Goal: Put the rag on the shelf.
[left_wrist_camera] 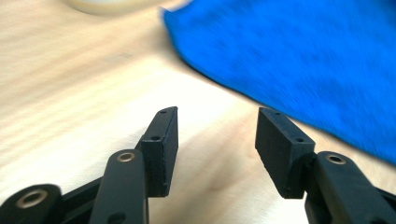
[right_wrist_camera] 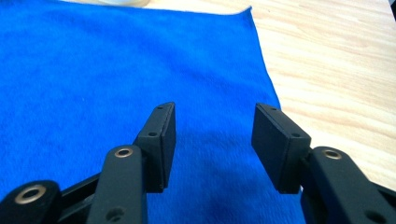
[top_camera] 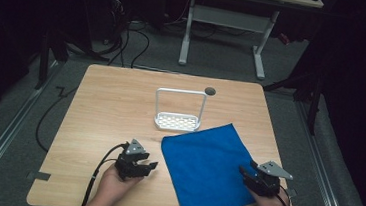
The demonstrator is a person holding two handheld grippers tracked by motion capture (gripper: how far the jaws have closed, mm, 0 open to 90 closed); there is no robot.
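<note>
Seen from above, a light wooden table (top_camera: 110,106) fills the middle of the scene, with a dark floor and cables around it.

At about 7 o'clock on the table, a hand holds the left gripper (top_camera: 146,167). Its jaws stand apart with nothing between them, pointing toward 3 o'clock. In the left gripper view, this gripper (left_wrist_camera: 216,140) hovers over bare wood, and the edge of a blue cloth (left_wrist_camera: 299,56) lies just ahead at 1 o'clock, not touching the jaws.

At the table's centre, toward 12 o'clock, stands a small white rack (top_camera: 179,112) with a perforated base and a tall arched frame. It sits just beyond the cloth's far corner.

The blue cloth (top_camera: 205,170) lies flat at about 5 o'clock, turned at an angle, its near corner reaching the table's front edge.

At 4 o'clock on the table, the right gripper (top_camera: 244,172) is held over the cloth's right edge. In the right gripper view, it (right_wrist_camera: 213,135) has its jaws apart, empty, above the fabric.

Likely risks: the left jaws may close on bare wood short of the edge. The right jaws may pinch too little fabric, so it slips free. An uneven pull could bunch the cloth, drag it off the front edge, or sweep it into the rack.
</note>
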